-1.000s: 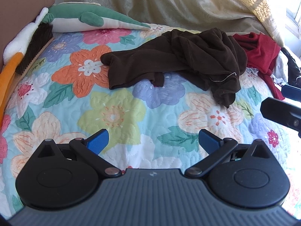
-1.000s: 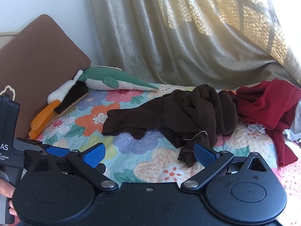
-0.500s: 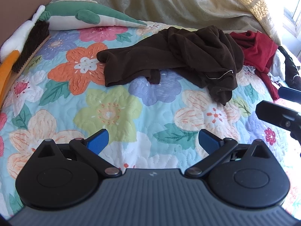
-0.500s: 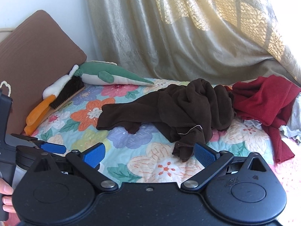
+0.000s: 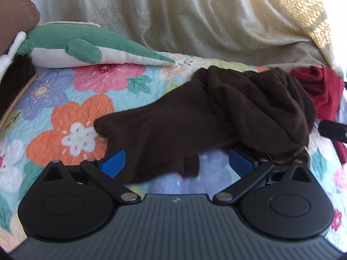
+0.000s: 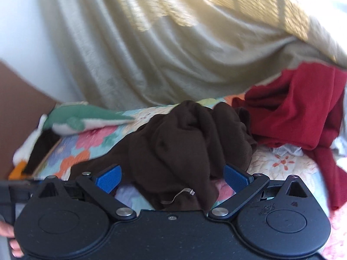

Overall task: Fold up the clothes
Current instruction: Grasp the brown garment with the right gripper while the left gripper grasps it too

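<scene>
A crumpled dark brown garment (image 5: 216, 117) lies on the floral quilt (image 5: 71, 117); it also shows in the right wrist view (image 6: 184, 143). My left gripper (image 5: 176, 161) is open, its blue fingertips (image 5: 113, 161) on either side of the garment's near left edge, with cloth between them. My right gripper (image 6: 172, 176) is open around the garment's near right end, where a small label strip (image 6: 180, 195) hangs. A red garment (image 6: 299, 117) lies heaped to the right.
A green and white plush toy (image 5: 86, 49) lies at the back left beside a brown cushion (image 5: 15, 6) and a dark brush (image 5: 15, 82). A beige curtain (image 5: 195, 15) hangs behind the bed. White cloth (image 6: 286, 150) lies under the red garment.
Both grippers have moved forward and down to the brown garment. Its edges now sit between the open fingers of each gripper. The garment has not moved.
</scene>
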The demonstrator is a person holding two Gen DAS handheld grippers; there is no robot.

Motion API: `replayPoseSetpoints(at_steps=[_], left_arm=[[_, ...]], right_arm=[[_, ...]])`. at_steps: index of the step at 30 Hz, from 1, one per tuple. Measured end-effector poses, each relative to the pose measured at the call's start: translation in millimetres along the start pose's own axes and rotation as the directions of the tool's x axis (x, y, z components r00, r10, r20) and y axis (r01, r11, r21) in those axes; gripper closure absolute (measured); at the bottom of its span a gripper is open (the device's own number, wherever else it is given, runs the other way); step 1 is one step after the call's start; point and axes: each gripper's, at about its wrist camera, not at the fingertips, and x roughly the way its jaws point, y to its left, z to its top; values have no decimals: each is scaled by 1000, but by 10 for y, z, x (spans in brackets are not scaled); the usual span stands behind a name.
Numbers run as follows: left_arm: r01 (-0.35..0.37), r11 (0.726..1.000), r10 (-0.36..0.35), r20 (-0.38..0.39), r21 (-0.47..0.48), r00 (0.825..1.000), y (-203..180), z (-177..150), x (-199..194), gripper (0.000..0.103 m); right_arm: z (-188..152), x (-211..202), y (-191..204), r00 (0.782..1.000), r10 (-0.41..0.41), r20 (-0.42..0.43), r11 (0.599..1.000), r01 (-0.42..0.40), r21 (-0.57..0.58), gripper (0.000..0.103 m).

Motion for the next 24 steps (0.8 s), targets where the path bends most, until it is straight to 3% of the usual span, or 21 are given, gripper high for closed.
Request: replayPoseSetpoints(at_steps=[8, 13, 15, 18, 19, 21, 22, 24], left_arm=[[-66, 998, 65, -40, -22, 997, 290, 147, 463, 0], [-83, 992, 79, -49, -95, 996, 470, 101, 698, 0], [-95, 992, 94, -16, -78, 995, 422, 77, 756, 0], [-55, 997, 56, 22, -46, 998, 309, 104, 792, 3], [-33, 998, 35, 36, -50, 999, 288, 113, 796, 22], [-15, 1000, 16, 46, -21, 999, 208, 128, 768, 48], [-6, 1000, 6, 53, -1, 999, 164, 132, 737, 64], [21, 999, -23, 67, 30, 998, 100, 136, 660, 79]], right_arm=[[279, 531, -465, 999, -9, -41, 989, 15, 150, 1], [215, 1001, -625, 985, 58, -163, 975, -21, 223, 0], [178, 1144, -592, 981, 62, -184, 976, -21, 218, 0], [192, 1277, -440, 981, 40, -190, 988, -11, 152, 0], [197, 1296, -345, 980, 33, -197, 994, -11, 113, 4], [228, 1294, -136, 979, 37, -202, 999, -32, 31, 28], [239, 1285, -33, 978, 42, -204, 999, -44, -3, 46], [244, 1232, 164, 977, 65, -203, 996, -75, -43, 52]])
